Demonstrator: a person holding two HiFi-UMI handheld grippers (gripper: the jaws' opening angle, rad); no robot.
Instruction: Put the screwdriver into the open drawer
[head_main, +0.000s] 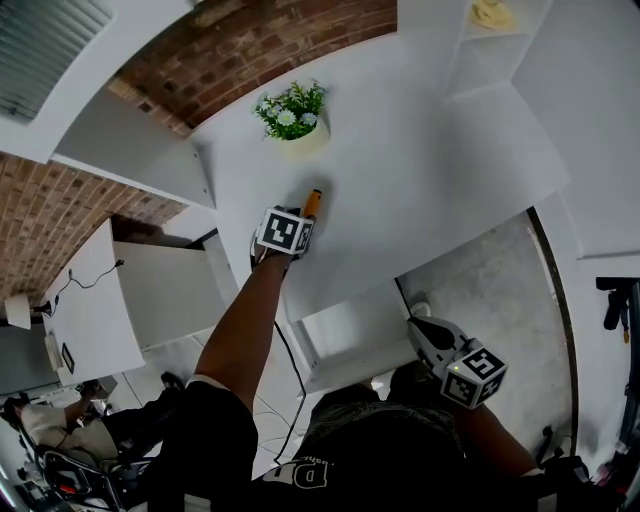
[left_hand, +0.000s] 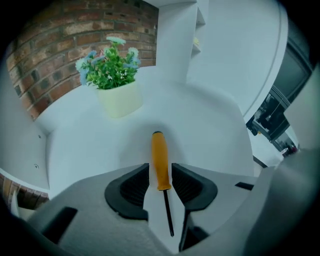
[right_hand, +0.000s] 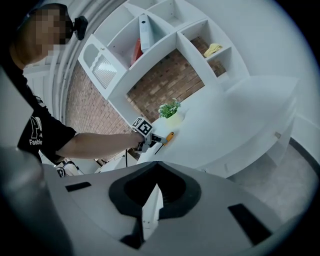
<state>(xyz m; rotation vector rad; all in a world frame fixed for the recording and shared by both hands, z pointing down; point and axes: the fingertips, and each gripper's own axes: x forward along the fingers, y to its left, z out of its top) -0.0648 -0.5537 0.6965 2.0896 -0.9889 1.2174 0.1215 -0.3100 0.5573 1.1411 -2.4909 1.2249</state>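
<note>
Left gripper view: left tool stands wide astride the orange screwdriver; shirt reads "Fashio".

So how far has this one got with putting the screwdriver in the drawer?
Done: the drawer stands open. In hand: the left tongs straddle the orange screwdriver lying on the white desk; they are open, with the pads not yet pressing it. Left to do: close, lift, carry it to the drawer and release. The right tongs hang empty near the drawer.
</note>
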